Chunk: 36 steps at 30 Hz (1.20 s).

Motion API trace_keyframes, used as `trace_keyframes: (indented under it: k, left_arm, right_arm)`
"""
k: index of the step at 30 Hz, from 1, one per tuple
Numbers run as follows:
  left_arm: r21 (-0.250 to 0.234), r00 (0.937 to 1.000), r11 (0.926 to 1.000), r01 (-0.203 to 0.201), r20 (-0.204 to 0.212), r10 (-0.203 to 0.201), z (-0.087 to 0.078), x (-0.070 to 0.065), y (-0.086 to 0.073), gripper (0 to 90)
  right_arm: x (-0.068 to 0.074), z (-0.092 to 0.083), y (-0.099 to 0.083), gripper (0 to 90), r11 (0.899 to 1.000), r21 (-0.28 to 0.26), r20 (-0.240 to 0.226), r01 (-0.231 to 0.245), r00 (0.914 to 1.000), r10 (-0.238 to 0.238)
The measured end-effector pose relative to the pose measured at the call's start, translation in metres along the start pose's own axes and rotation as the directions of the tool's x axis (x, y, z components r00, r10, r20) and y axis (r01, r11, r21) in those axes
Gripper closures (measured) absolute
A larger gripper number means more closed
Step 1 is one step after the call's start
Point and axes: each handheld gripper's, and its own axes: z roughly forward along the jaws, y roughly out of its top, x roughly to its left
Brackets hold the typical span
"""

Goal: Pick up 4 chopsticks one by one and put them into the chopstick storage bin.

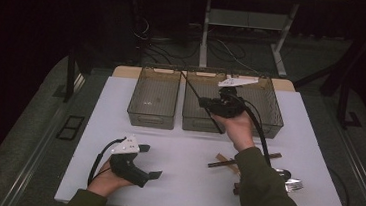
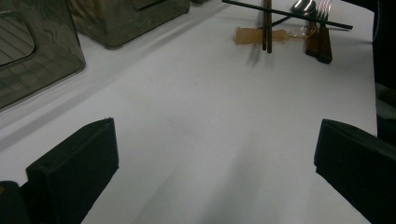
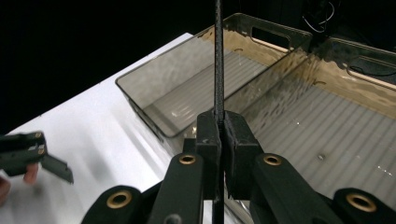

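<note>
The right gripper (image 1: pixel 214 105) clamps a black chopstick (image 3: pixel 218 70) and holds it over the bins (image 1: pixel 152 116) — likely for sorting — while the left gripper (image 1: pixel 148 161), jaws released, rests idle on the table (image 1: pixel 189 184).

The person is wearing olive-green long sleeves, the right sleeve (image 1: pixel 263 190) showing broad and creased and the left sleeve (image 1: pixel 87 202) showing just a cuff. The left gripper (image 1: pixel 152 161) is showing a black moulded body, a white 3-cornered plate on top, 2 thick, flat, matte black jaws, and a black cable looping off its rear. The right gripper (image 3: pixel 220 122) is showing 2 blocky black pads on black linkage arms pinned with 4 brass-coloured rivets, while a thick black cable is trailing from its dark body.
</note>
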Motion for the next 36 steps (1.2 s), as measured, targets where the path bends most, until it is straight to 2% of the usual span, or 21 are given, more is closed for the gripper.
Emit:
trace_keyframes:
  k: [4,19,21,26,36]
  left_arm:
    - [0.000,1.0000,1.0000,0.000,0.002,0.000,0.000,-0.001,0.000,0.0]
    - [-0.011,1.0000,0.9999,-0.002,0.007,0.002,0.000,-0.001,0.001,0.0]
    - [-0.013,1.0000,0.9999,-0.003,0.007,0.003,0.000,-0.001,0.001,0.0]
    - [-0.020,0.9999,0.9998,0.002,0.012,-0.002,0.000,-0.001,0.001,0.0]
    - [-0.023,0.9999,0.9997,0.000,0.011,0.000,-0.001,-0.001,0.001,0.0]
  right_arm:
    - [0.005,0.013,0.009,85.4,1.000,0.002,0.000,-0.007,1.0000,0.007]
    - [0.021,0.060,0.040,85.4,1.000,-0.014,0.029,0.020,0.9994,-0.020]
    - [0.021,0.063,0.042,85.4,1.000,-0.012,0.033,0.025,0.9992,-0.025]
    - [0.025,0.084,0.048,85.4,1.000,-0.004,0.041,0.029,0.9987,-0.028]
    - [0.033,0.119,0.052,85.4,1.000,0.012,0.042,0.010,0.9991,-0.011]
